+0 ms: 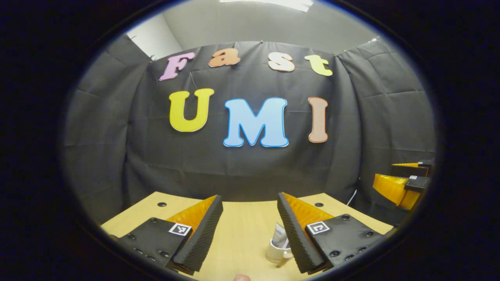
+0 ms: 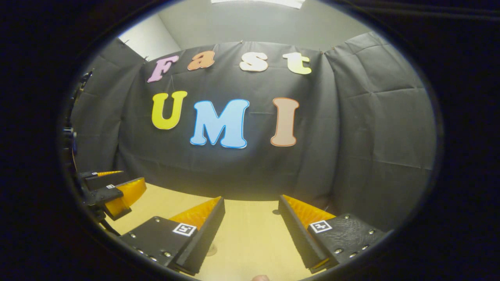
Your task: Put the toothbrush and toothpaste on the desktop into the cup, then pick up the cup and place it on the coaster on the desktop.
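1. Left claw [image 1: 250, 230] is released, jaws wide apart, nothing between them; it is held above the worktop [image 1: 242, 234], pointing toward the booth wall.
2. Right claw [image 2: 252, 230] is also released, jaws wide apart and gripping nothing, raised over the worktop [image 2: 250, 242].
3. In the left gripper view the cup [image 1: 278, 253] stands upright on the worktop just beside the inner edge of the left claw's right-hand finger, partly hidden by it.
4. The toothpaste [image 1: 279, 236] tube already sticks up out of the cup. Whether the toothbrush is in the cup cannot be told; the finger covers that side.
5. The right claw [image 1: 406, 183] appears at the far right edge of the left gripper view, well apart from the cup. The left claw [image 2: 113, 191] appears at the left edge of the right gripper view.
6. A faint round mark on the worktop beside the right claw's left-hand finger could be the coaster; too unclear to say.
7. Judged step: the loading part looks mostly or fully done, so the cup pickup is likely in hand.
8. Next move likely calls for the nearer left claw to drop, shift right so the cup sits between the jaws, clench on the cup wall without tipping it, then carry it upright to the coaster.
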A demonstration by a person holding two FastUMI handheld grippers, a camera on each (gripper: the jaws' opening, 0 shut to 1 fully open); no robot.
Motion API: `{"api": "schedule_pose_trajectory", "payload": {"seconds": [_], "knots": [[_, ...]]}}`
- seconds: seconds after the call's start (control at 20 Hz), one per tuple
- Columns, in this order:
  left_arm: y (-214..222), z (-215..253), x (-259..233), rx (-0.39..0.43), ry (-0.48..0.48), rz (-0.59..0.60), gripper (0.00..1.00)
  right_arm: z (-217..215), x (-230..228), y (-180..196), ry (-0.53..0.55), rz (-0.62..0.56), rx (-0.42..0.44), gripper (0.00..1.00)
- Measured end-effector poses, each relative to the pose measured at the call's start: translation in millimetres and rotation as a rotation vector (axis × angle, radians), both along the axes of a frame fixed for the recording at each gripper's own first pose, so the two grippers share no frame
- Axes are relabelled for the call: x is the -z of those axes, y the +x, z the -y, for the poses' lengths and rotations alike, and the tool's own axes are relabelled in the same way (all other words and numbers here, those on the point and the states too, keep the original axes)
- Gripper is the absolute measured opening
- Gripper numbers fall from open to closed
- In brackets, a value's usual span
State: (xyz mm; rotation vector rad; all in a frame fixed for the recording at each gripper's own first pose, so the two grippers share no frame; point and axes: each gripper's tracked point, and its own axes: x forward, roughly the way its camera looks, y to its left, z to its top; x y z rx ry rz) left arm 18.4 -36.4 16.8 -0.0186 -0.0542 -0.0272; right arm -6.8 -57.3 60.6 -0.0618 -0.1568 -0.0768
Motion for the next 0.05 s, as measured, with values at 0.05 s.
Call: {"api": "schedule_pose_trajectory", "payload": {"seconds": [0.05], "knots": [[-1.7,2.3,-0.9,-0.024,0.002,0.011,0.92,7.4,1.2,2.4,-0.002,0.001,-0.012,0.9]]}}
